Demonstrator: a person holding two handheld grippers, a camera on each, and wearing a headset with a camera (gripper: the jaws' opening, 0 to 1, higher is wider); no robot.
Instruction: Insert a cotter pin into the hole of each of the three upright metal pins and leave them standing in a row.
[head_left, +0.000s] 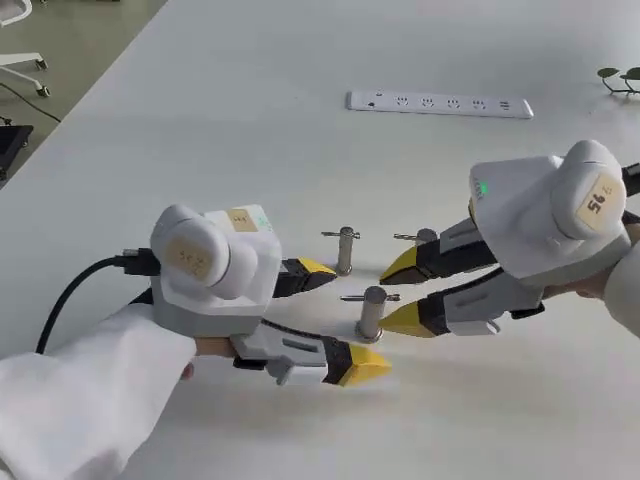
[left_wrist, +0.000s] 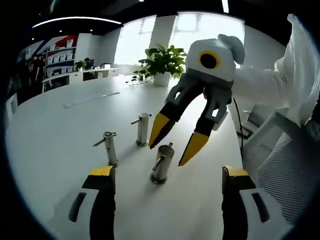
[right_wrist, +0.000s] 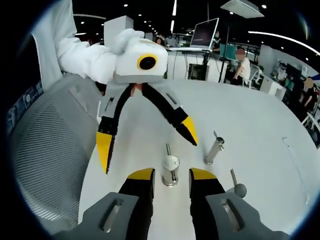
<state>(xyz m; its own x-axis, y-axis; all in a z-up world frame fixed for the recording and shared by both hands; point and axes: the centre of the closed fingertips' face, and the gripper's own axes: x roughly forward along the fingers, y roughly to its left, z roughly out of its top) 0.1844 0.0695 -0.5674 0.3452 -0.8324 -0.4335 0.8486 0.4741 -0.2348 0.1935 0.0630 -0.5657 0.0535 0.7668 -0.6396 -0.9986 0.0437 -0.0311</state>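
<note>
Three upright metal pins stand close together on the white table (head_left: 230, 130): one at the back left (head_left: 346, 250), one at the back right (head_left: 425, 238) and a nearer one (head_left: 372, 313). Each has a thin cotter pin sticking out sideways near its top. My left gripper (head_left: 340, 318) is open wide, its yellow tips on either side of the nearer pin (left_wrist: 162, 163) and short of it. My right gripper (head_left: 400, 294) faces it from the other side, open. Its tips (right_wrist: 172, 175) sit just in front of that same pin (right_wrist: 170, 170), apart from it.
A white power strip (head_left: 440, 104) lies farther back on the table. A black cable (head_left: 70, 290) trails from my left gripper. A potted plant (left_wrist: 160, 62) stands at the table's far end, and a mesh chair (left_wrist: 280, 165) is beside the table.
</note>
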